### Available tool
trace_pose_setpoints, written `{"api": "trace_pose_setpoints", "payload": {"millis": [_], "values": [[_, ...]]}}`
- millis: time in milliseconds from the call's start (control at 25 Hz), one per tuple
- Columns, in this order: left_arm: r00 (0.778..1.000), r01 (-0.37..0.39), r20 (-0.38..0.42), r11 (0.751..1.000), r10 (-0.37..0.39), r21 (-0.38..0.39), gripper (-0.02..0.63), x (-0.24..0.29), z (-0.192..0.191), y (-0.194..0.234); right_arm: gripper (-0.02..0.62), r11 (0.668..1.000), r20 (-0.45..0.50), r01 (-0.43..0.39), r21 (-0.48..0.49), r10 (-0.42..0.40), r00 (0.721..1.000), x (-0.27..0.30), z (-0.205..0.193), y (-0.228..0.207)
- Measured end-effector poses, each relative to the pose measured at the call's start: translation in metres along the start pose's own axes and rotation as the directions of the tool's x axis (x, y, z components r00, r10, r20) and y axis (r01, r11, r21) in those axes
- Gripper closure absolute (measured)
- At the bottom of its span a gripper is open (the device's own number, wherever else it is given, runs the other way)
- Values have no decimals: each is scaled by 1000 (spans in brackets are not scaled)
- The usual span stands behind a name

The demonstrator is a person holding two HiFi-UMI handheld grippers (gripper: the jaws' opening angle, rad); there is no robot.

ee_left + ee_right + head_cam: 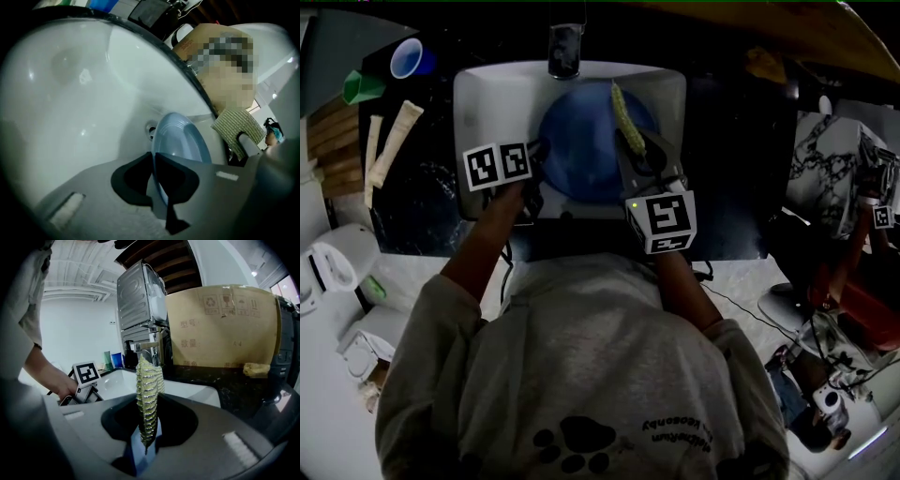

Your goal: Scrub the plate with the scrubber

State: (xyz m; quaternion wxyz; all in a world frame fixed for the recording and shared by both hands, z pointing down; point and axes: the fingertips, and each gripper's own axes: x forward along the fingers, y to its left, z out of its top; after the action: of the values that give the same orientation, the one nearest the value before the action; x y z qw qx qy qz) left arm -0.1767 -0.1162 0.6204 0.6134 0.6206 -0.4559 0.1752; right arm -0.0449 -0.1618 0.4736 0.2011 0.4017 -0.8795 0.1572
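1. Head view: the blue plate lies in the white sink, just below the tap.
2. At the plate's left rim, the left gripper has its fingers closed on the edge.
3. Over the plate's right side, the right gripper has its fingers clamped on the yellow-green scrubber. Whether it touches the plate I can't tell.
4. To scrub well, I'd keep that rim pinch firm so the plate can't slide. Then I'd lay the scrubber's broad face on the blue surface and rub steadily.
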Motion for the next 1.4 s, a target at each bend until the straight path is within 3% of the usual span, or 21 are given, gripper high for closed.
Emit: {"api": "trace_pose_setpoints", "payload": {"millis": [280, 600, 800, 1160, 1400], "values": [[997, 70, 37, 996, -73, 63, 591, -17, -2, -35, 522, 1000, 38, 25, -10, -25, 999, -23, 11, -7], [979, 158, 130, 987, -159, 19, 591, -53, 1, -60, 522, 999, 95, 30, -17, -28, 995, -44, 30, -11], [970, 174, 161, 983, -180, 51, 591, -67, 0, -85, 522, 999, 148, 42, -25, -37, 988, -65, 48, -16], [958, 219, 156, 964, -242, 150, 589, -48, -2, -154, 522, 967, 148, 162, -197, -134, 980, -109, 61, -44], [960, 196, 159, 959, -231, 205, 588, -25, -1, -183, 522, 913, -18, 193, -360, -214, 977, -119, 40, -63]]}}
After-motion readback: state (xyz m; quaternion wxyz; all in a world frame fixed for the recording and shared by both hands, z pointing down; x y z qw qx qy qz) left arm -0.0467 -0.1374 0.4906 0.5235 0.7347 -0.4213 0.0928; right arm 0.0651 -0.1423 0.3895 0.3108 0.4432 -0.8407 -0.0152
